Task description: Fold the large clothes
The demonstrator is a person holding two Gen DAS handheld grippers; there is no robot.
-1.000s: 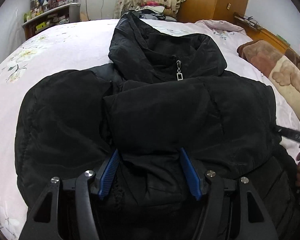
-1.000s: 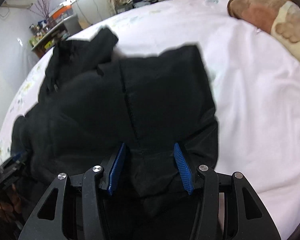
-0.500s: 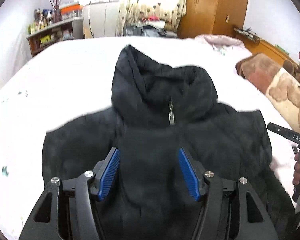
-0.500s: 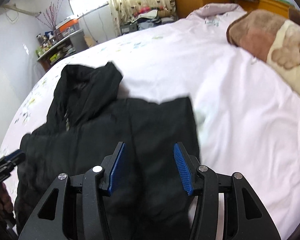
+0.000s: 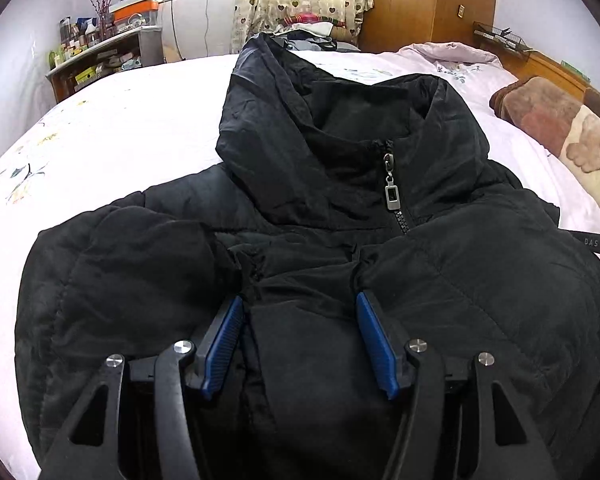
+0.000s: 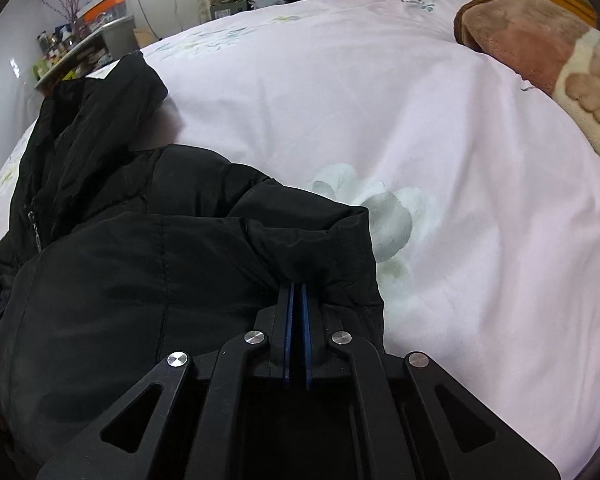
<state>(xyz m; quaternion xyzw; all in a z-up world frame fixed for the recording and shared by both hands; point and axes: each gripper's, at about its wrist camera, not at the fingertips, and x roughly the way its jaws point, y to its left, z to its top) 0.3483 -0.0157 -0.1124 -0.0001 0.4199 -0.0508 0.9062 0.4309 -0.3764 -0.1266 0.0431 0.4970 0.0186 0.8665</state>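
Observation:
A large black puffer jacket (image 5: 340, 208) lies on the bed with its hood toward the far side and its zipper pull (image 5: 391, 194) showing. Its lower part is folded up over the chest. My left gripper (image 5: 298, 300) is open, its blue pads on either side of a fold of the jacket's middle. My right gripper (image 6: 296, 292) is shut on the jacket's right edge (image 6: 320, 240). The jacket (image 6: 140, 272) fills the left half of the right wrist view.
The bed has a pale pink floral sheet (image 6: 420, 140). A brown and cream plush blanket (image 6: 540, 52) lies at the right side. A cluttered shelf (image 5: 100, 60), curtains and a wooden wardrobe (image 5: 420, 0) stand beyond the bed.
My right gripper has closed on the jacket's right edge. My left gripper has dropped back low onto the jacket and stays open.

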